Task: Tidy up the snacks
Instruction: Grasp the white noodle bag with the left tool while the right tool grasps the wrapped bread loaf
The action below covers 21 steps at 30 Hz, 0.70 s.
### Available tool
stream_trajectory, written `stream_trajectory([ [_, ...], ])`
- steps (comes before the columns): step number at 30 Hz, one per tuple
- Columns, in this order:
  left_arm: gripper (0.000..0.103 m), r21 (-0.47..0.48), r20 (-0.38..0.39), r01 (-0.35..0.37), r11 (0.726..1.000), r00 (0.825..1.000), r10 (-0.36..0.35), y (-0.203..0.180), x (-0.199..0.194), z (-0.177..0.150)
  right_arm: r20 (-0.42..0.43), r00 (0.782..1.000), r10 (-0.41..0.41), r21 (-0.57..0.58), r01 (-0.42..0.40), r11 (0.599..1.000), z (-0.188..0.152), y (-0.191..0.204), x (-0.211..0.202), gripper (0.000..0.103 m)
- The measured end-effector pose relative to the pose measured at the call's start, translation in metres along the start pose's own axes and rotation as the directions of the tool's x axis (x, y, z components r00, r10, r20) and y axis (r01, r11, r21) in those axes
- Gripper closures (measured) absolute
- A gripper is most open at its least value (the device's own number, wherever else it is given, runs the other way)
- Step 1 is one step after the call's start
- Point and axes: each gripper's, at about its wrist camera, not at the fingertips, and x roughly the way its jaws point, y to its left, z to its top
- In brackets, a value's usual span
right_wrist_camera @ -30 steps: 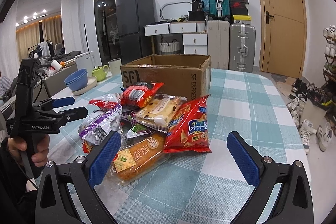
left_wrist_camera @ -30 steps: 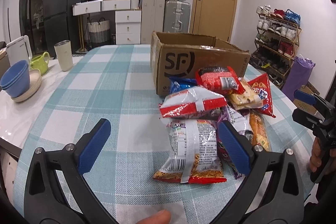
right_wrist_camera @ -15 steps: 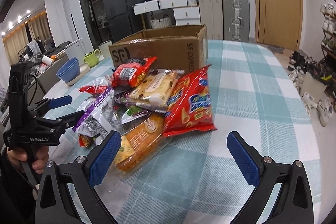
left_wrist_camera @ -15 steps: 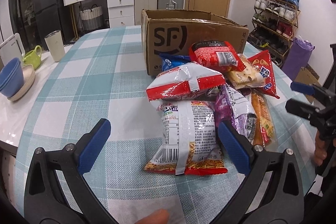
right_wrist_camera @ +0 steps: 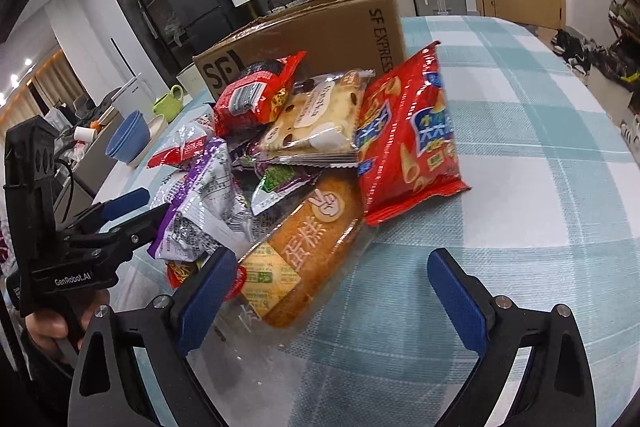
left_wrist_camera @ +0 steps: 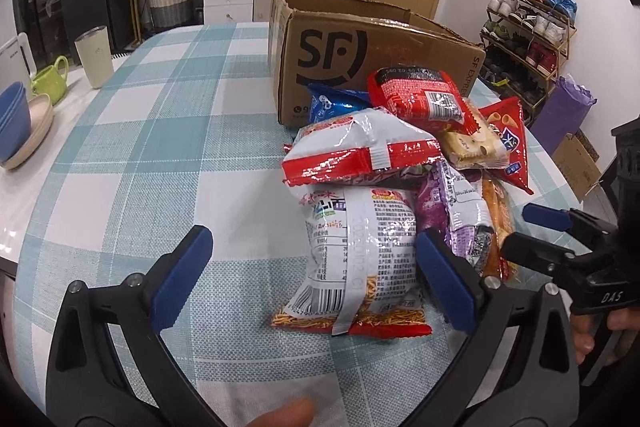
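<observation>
Snacks pile at frame centre on the checked table, before the cardboard box, left gripper wide open around noodle packet, right gripper wide open, holding nothing, beside cake packet

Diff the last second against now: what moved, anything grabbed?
Both grippers moved in toward the snack pile. The left gripper now straddles the noodle packet, and the right gripper nears the cake pack. Both stay open, nothing grabbed. Pile and cardboard box unmoved.
</observation>
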Motion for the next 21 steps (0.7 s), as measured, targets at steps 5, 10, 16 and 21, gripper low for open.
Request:
stream_trajectory([
  [5,0.016,-0.005,-0.026,0.056,0.998,0.998,-0.056,0.003,0.003,0.002,-0.009,1.000,-0.005,0.015,0.005,1.000,0.006,0.006,0.008,0.007],
  [10,0.022,-0.005,-0.053,0.069,0.998,0.996,-0.069,0.001,0.014,0.002,-0.014,0.999,-0.044,0.010,0.044,0.999,0.012,0.009,0.011,0.007],
  [16,0.033,-0.003,-0.078,0.098,0.995,0.992,-0.098,0.002,0.021,0.003,-0.018,0.998,-0.053,0.012,0.054,0.998,0.012,0.011,0.012,0.009],
  [21,0.051,0.011,-0.080,0.131,0.991,0.988,-0.130,-0.004,0.023,0.003,-0.019,0.999,-0.044,0.036,0.045,0.998,0.011,0.002,0.014,0.013],
])
